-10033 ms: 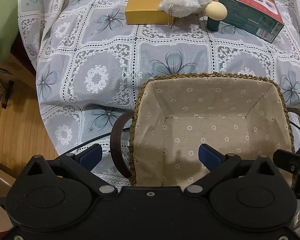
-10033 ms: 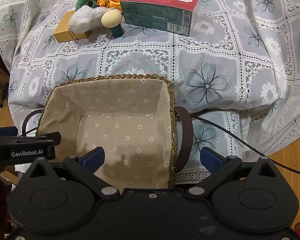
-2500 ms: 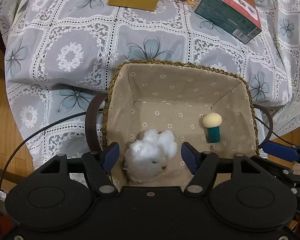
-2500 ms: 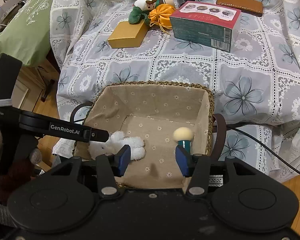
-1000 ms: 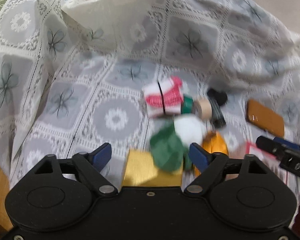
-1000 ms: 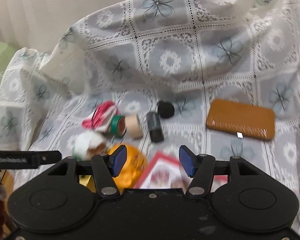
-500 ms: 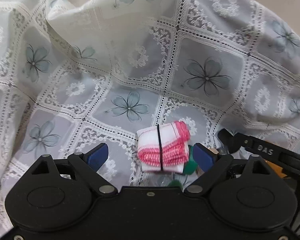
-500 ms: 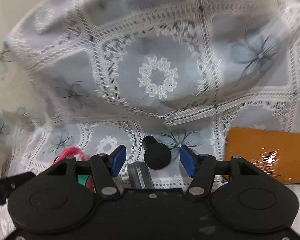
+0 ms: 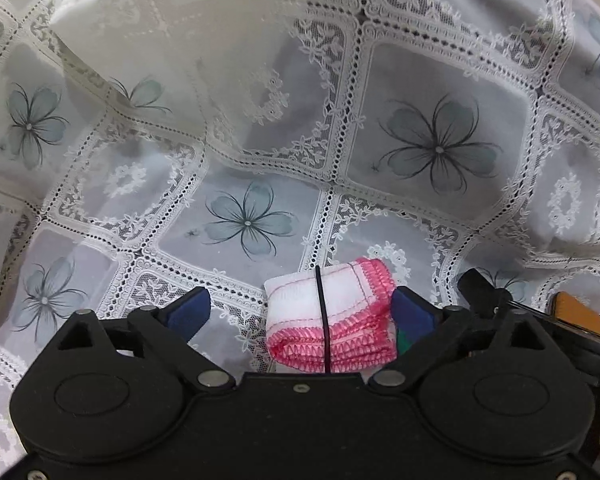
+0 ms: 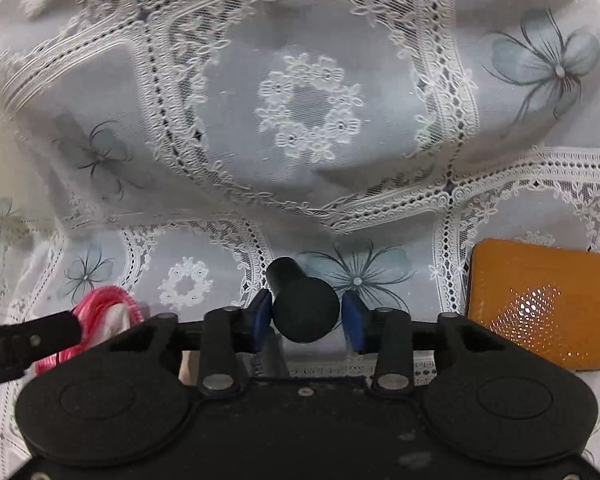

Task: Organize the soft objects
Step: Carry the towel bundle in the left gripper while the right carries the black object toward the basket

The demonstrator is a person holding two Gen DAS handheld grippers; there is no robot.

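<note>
A folded white cloth with pink ruffled edging (image 9: 332, 322), bound by a thin black band, lies on the tablecloth. Right of it rests a black mushroom-shaped object (image 10: 302, 306).
</note>
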